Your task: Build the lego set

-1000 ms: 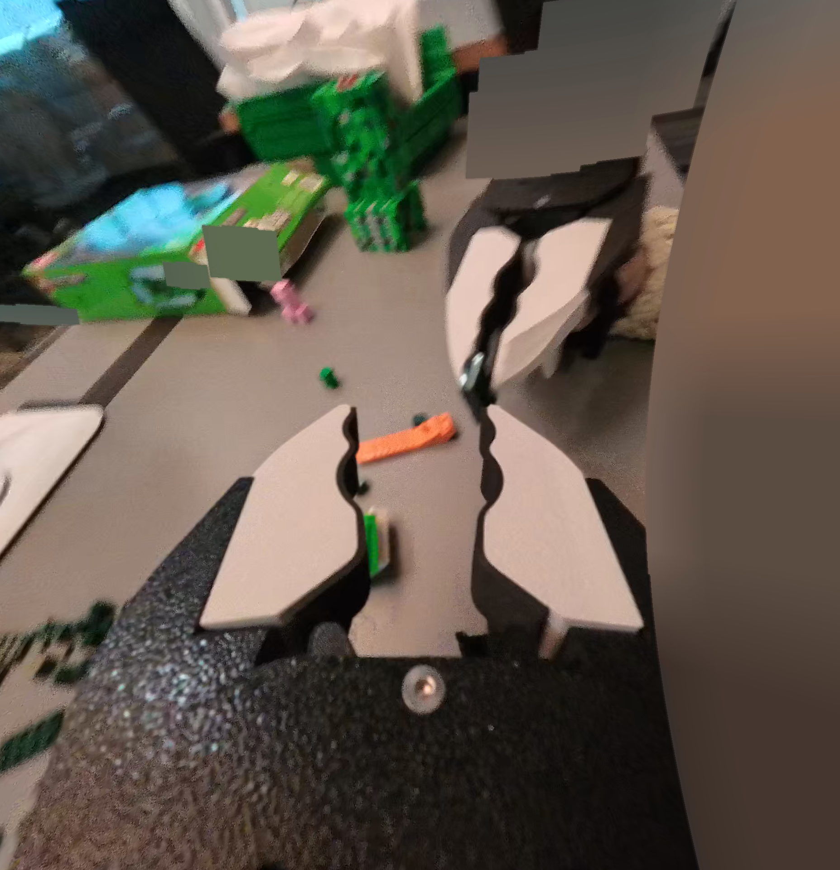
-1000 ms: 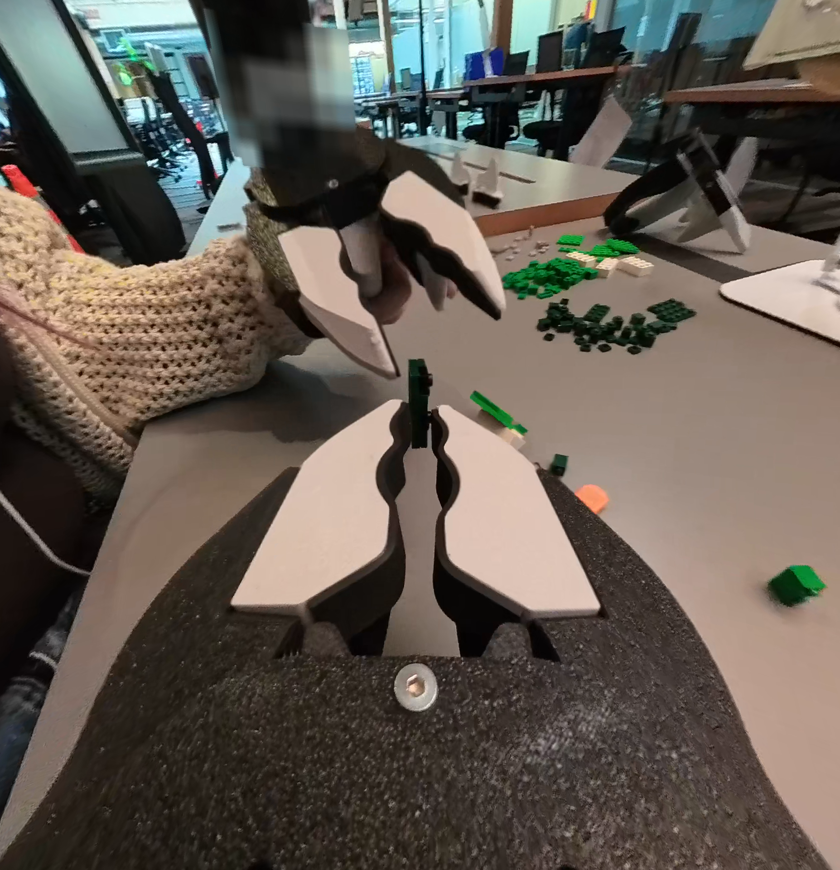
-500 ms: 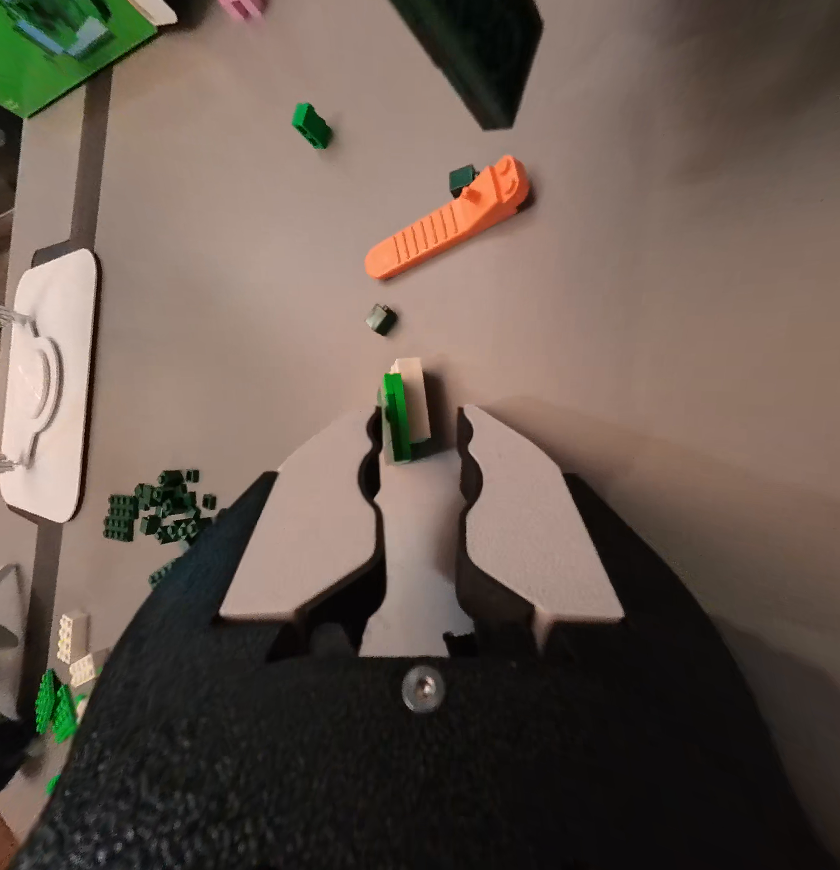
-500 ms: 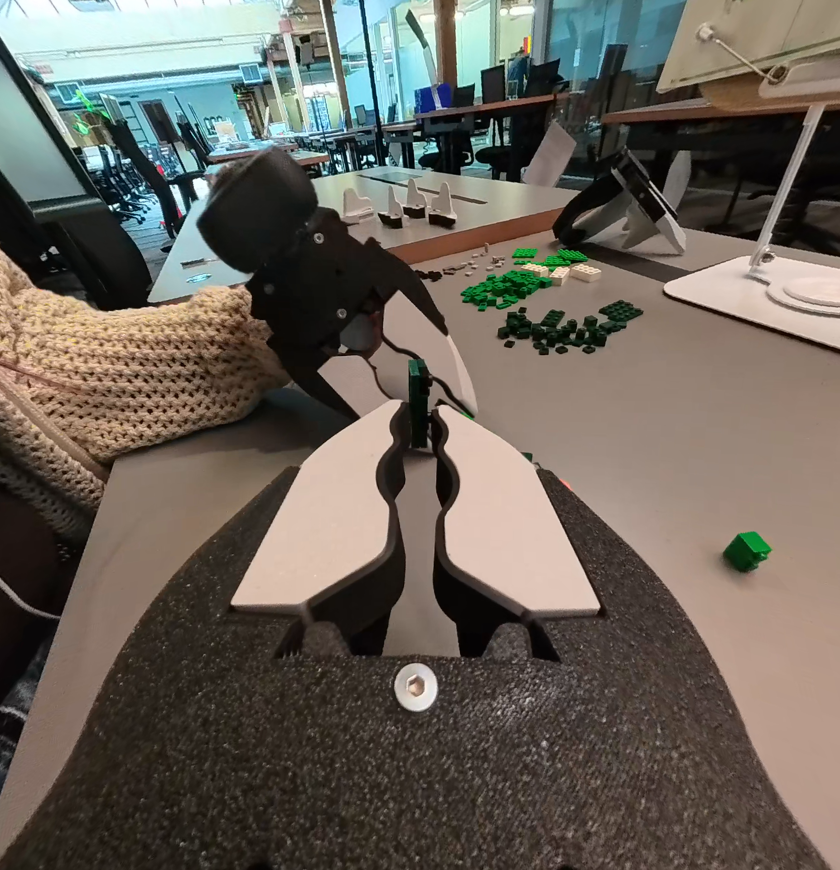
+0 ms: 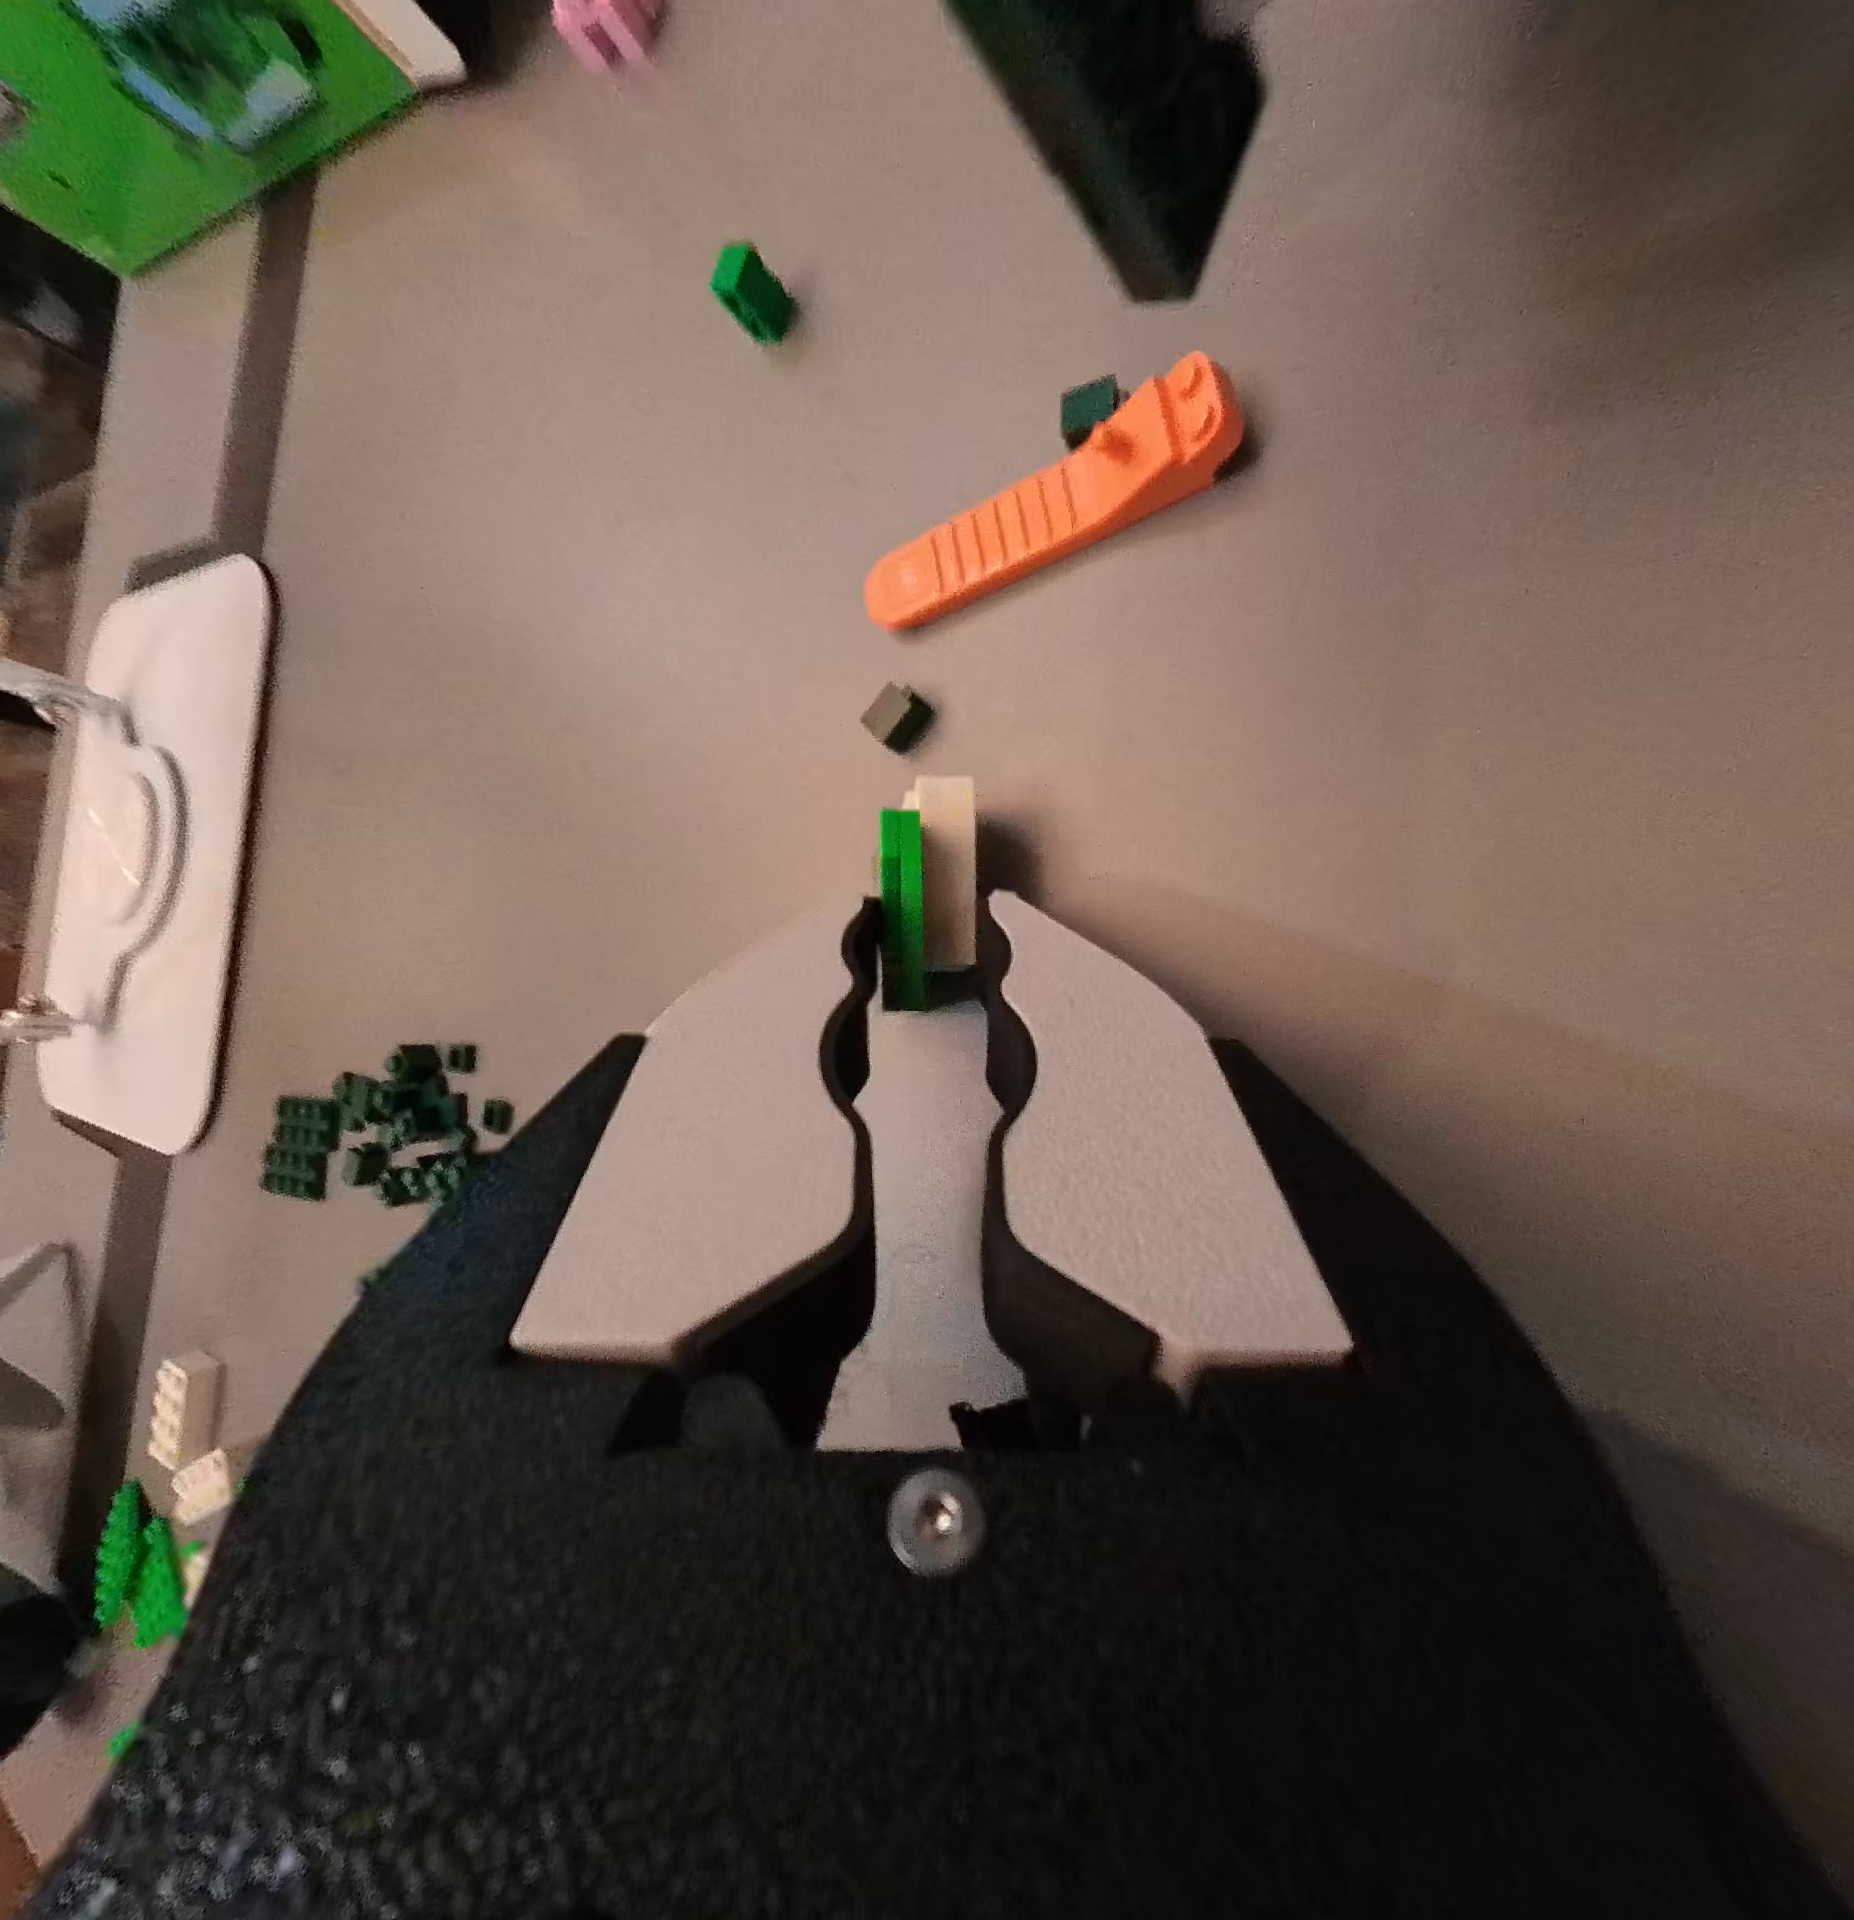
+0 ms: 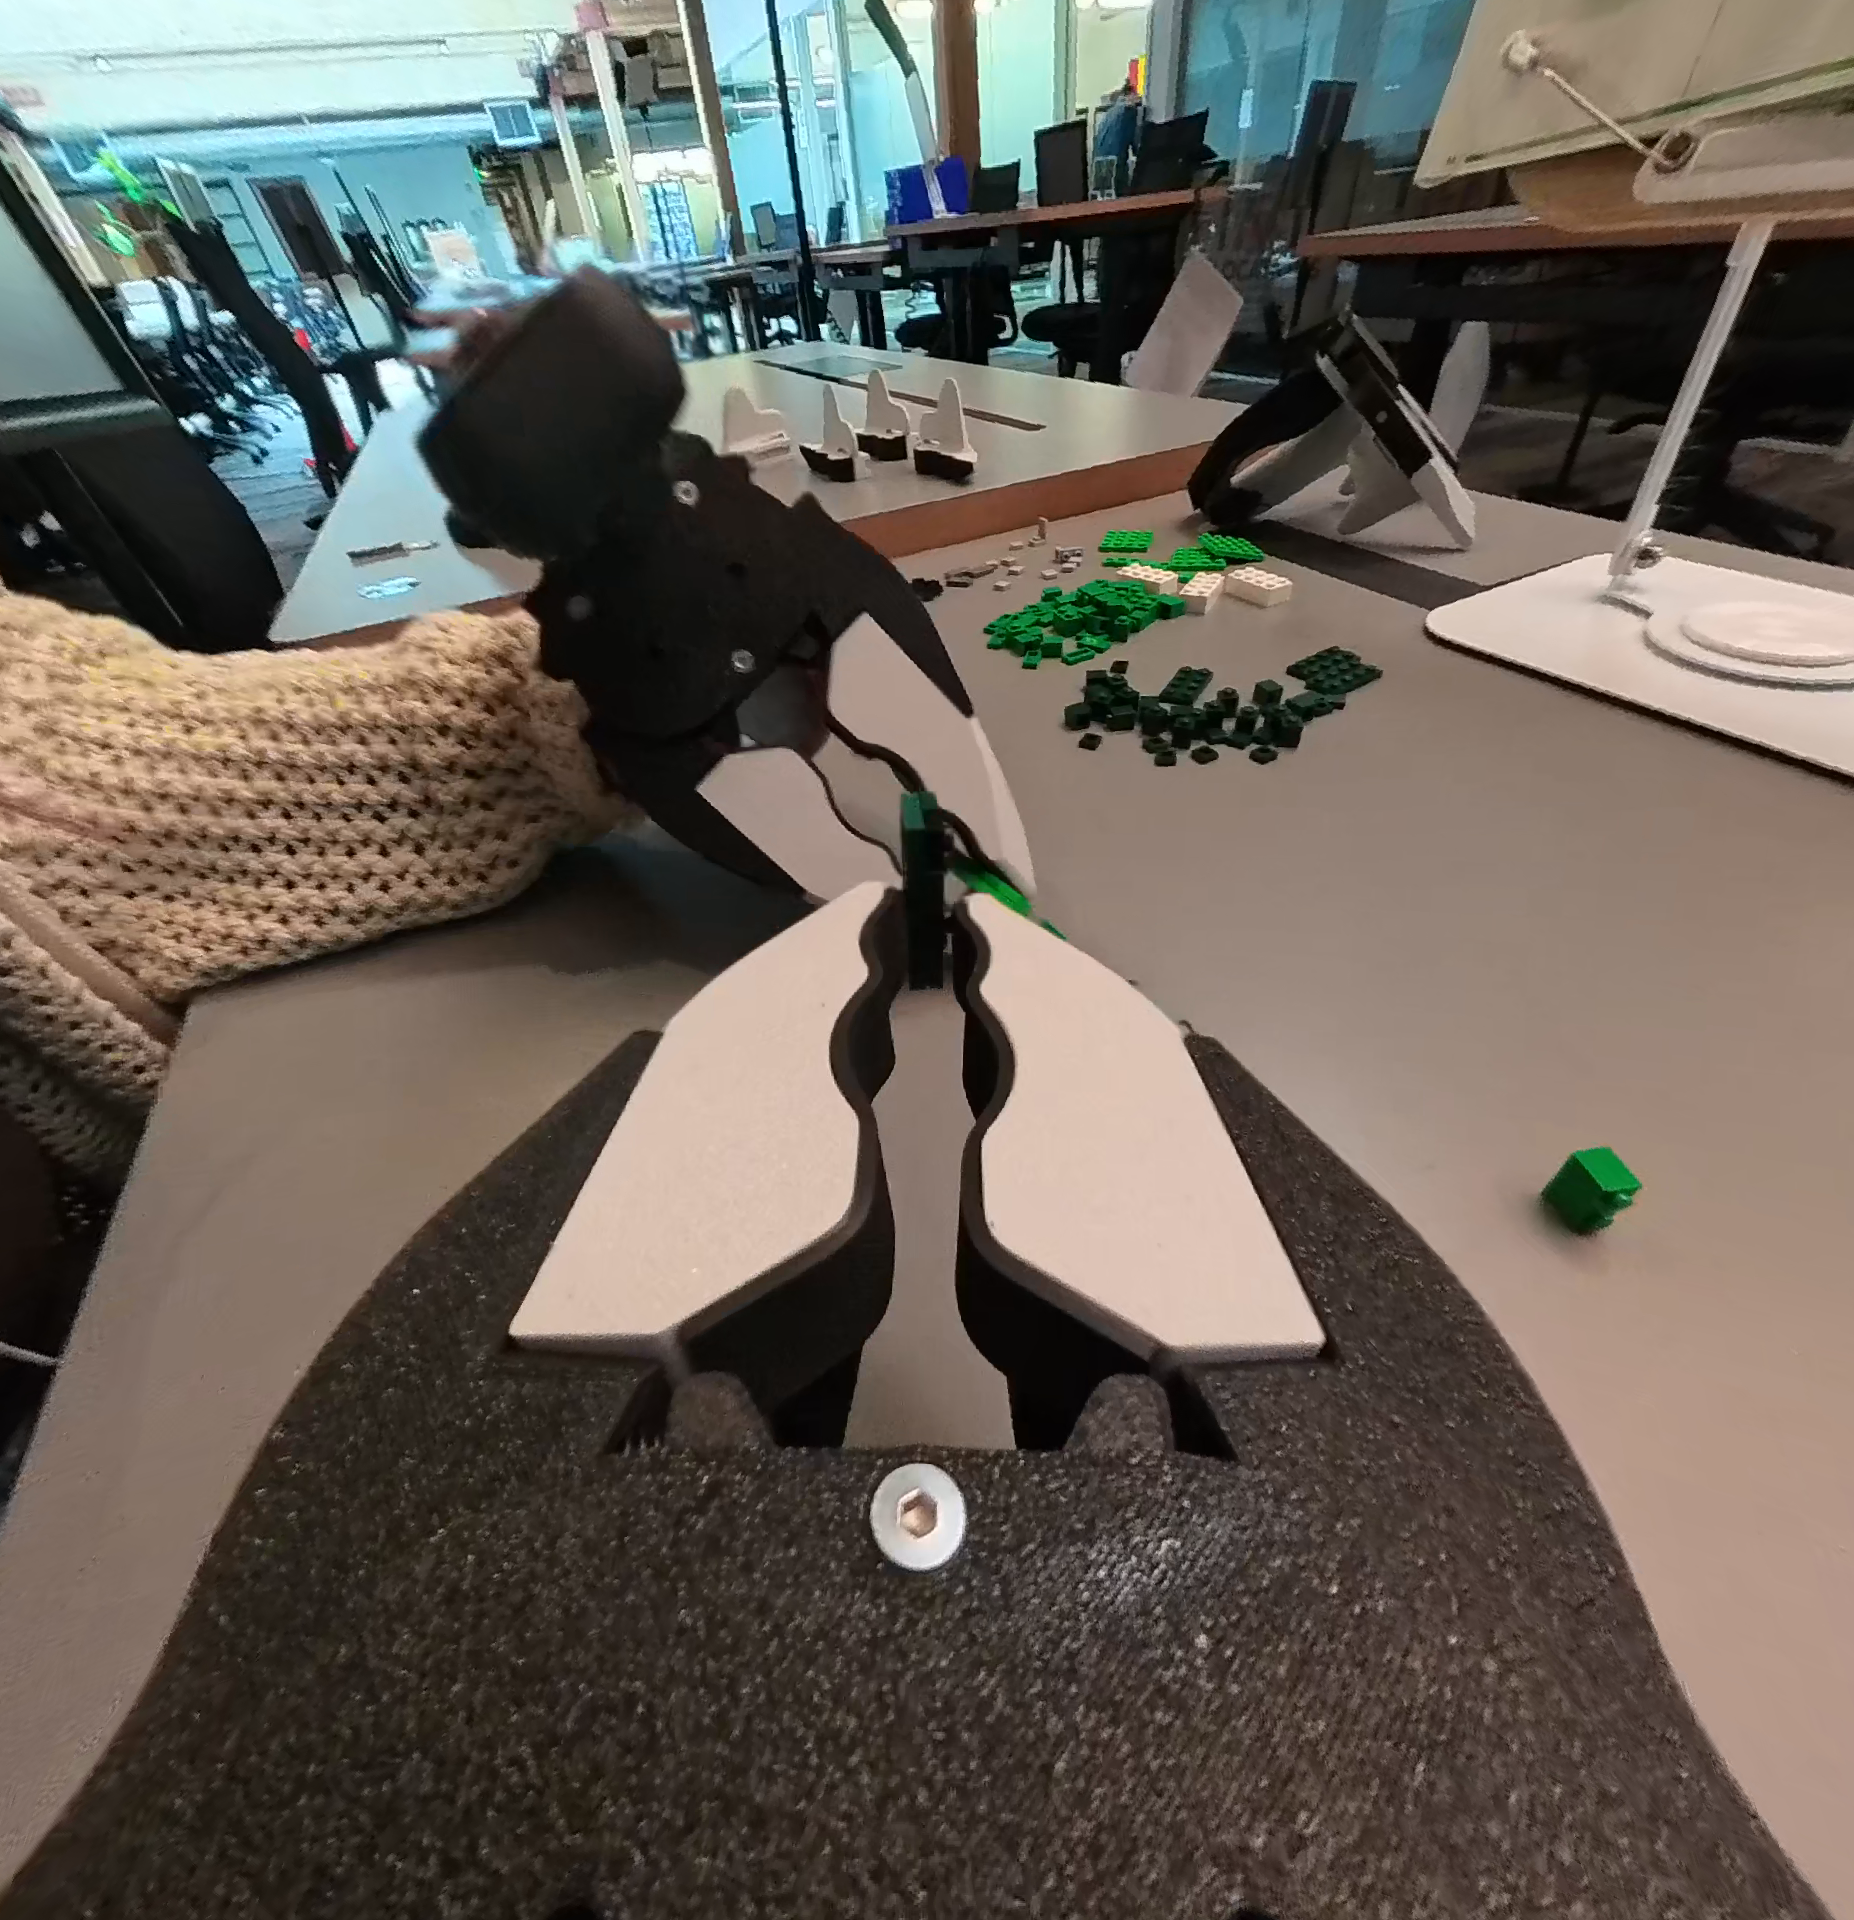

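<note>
In the left wrist view my left gripper [image 5: 928, 925] points down at the grey table [image 5: 487, 623]. Its jaws are closed around a small piece, a bright green plate against a white brick [image 5: 928, 883], which stands on edge on the table. In the right wrist view my right gripper [image 6: 918, 914] is shut on a thin dark green piece [image 6: 923, 883] held upright between its tips. The left gripper's black body [image 6: 674, 613] shows just beyond it, held by an arm in a knitted sleeve [image 6: 227, 779].
An orange brick separator [image 5: 1048, 499], a small dark brick [image 5: 897, 715] and a green brick [image 5: 754, 291] lie beyond the left gripper. Piles of dark green [image 6: 1214, 707] and bright green [image 6: 1089, 613] pieces lie farther off. A white stand base [image 6: 1671, 655] is at the right.
My left gripper swung down from level to point at the table, moved over the green and white piece and narrowed its jaws onto it. My right gripper kept holding the dark green piece.
</note>
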